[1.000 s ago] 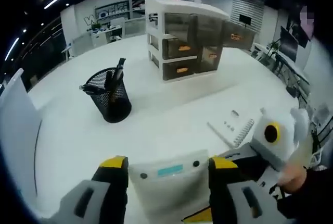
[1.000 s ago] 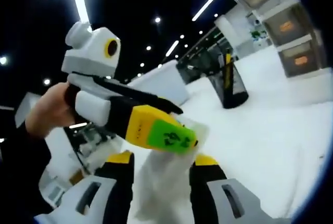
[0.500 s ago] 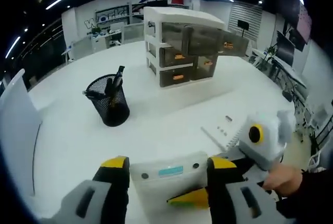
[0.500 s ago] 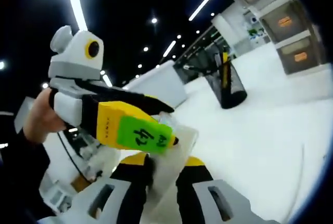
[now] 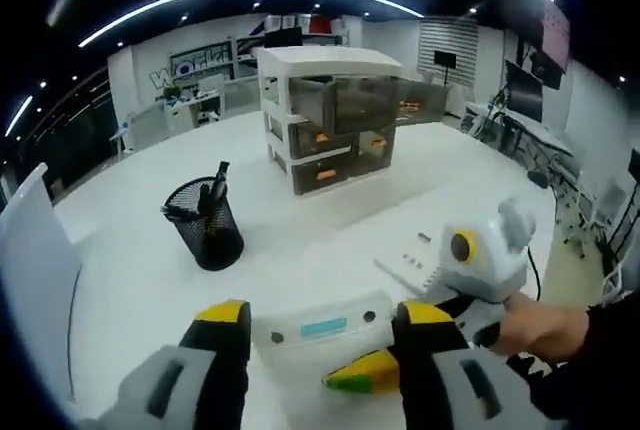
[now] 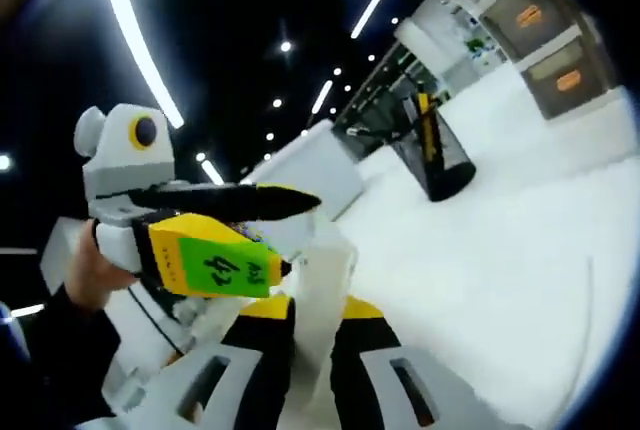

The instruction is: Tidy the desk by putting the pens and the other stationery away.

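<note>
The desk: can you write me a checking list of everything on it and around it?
Surface: white desk, mostly bare.
Job's things: black mesh pen cup holding pens; white drawer unit with one upper drawer pulled out; translucent plastic case held between both tools.
Clutter: flat white item with a ridged edge lying on the desk.
Grippers: left tool around the case; right tool shut on the case.
Cables: nothing seen.
Surroundings: office desks, ceiling strip lights.

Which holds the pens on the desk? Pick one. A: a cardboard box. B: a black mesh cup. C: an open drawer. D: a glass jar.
B: the pens stand upright in the black mesh cup on the white desk, in front of the drawer unit.
</note>
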Available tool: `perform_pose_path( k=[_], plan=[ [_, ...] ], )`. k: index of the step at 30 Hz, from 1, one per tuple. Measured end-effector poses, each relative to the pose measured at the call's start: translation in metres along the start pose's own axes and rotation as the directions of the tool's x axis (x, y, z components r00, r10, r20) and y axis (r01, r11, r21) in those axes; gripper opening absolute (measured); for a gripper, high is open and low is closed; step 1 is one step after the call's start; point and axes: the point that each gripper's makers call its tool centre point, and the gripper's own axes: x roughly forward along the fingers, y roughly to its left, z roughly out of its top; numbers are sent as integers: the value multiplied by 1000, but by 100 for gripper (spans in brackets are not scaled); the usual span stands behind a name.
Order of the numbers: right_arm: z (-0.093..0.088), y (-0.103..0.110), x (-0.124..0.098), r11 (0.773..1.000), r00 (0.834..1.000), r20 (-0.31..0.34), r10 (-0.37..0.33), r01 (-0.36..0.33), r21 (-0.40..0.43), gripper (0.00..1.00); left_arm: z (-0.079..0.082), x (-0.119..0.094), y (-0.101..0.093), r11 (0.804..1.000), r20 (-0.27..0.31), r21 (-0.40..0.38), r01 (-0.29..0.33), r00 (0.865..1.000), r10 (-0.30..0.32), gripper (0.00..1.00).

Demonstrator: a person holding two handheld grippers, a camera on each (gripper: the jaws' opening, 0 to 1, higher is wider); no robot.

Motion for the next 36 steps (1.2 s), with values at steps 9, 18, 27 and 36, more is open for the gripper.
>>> perform_pose_path(
  k=[9,18,27,36],
  plan=[
    [5,6,-5,1000,1000,19,21,-21,-6,9,31,-21,2,999,200,50,6,980,-16,60],
    [9,6,-13,1000,999,23,22,-22,-4,9,42,-43,-10,992,340,121,38,937,-78,61],
    [26,3,-40,998,997,65,29,-33,53,9,32,-62,-12,950,438,307,-50,894,-94,62],
    [52,1,-67,996,990,138,16,-27,81,9,32,-81,-28,856,513,488,-170,849,-124,62]
  ],
)
